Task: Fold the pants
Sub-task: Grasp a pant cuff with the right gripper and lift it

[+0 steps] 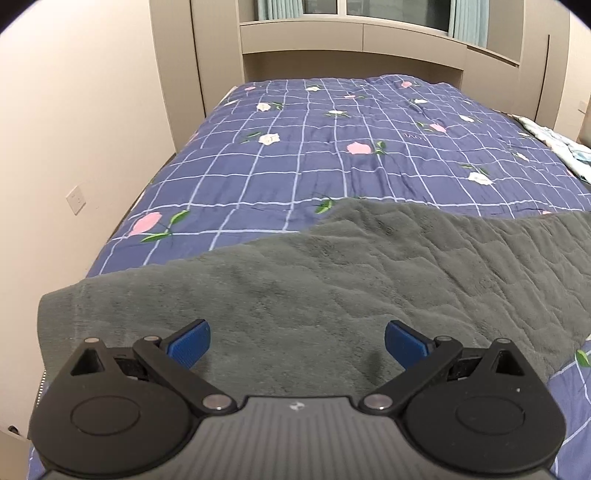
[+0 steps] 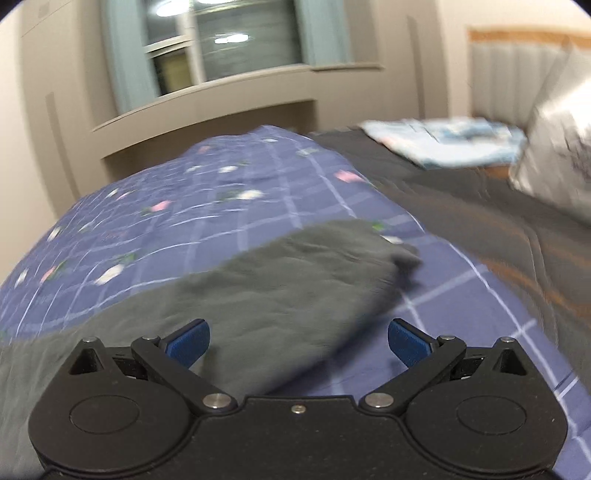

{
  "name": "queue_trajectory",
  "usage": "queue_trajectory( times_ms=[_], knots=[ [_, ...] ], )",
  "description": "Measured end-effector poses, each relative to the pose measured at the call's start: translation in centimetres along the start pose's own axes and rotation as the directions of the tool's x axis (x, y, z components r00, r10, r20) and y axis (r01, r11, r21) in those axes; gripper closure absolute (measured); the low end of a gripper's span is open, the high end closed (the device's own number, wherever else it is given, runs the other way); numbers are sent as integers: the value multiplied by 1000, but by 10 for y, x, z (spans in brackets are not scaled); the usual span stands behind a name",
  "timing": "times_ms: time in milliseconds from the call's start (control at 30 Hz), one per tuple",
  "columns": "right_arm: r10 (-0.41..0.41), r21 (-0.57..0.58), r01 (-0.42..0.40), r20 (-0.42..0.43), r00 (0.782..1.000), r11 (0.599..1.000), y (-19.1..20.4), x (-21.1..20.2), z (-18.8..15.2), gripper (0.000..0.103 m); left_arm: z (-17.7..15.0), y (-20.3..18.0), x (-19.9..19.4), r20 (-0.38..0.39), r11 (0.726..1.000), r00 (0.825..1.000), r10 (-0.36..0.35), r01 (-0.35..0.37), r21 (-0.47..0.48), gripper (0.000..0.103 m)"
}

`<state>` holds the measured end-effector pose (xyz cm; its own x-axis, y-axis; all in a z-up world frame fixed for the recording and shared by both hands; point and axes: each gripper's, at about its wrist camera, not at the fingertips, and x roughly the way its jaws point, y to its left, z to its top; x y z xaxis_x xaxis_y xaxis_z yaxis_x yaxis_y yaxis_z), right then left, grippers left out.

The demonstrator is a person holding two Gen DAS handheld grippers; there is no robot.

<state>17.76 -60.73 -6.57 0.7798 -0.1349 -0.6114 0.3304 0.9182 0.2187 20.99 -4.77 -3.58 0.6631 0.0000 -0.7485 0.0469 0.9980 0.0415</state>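
Observation:
Grey fleece pants (image 1: 314,280) lie spread flat across the near part of the bed, on a blue checked quilt (image 1: 314,147) with flowers. My left gripper (image 1: 297,345) is open and empty, just above the pants near their left end. In the right wrist view the same pants (image 2: 280,280) reach to a bunched end at the right. My right gripper (image 2: 298,345) is open and empty above that end, its right finger over the quilt (image 2: 229,206). The right wrist view is blurred.
A wall with a socket (image 1: 76,199) runs along the bed's left side. A beige cabinet and window (image 1: 351,33) stand behind the bed. A folded light-blue cloth (image 2: 447,142) and a pillow (image 2: 554,158) lie on a dark sheet (image 2: 480,206) to the right.

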Motion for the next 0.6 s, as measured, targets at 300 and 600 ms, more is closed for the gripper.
queue_trajectory(
  times_ms=[300,600],
  knots=[
    [123,283,-135,60,991,950,-36,47,17,0,2,-3,5,-7,1000,1000,-12,12,-6,0],
    [35,473,-79,101,994,878,-62,47,17,63,6,-6,0,24,997,998,-58,60,-48,0]
  ],
)
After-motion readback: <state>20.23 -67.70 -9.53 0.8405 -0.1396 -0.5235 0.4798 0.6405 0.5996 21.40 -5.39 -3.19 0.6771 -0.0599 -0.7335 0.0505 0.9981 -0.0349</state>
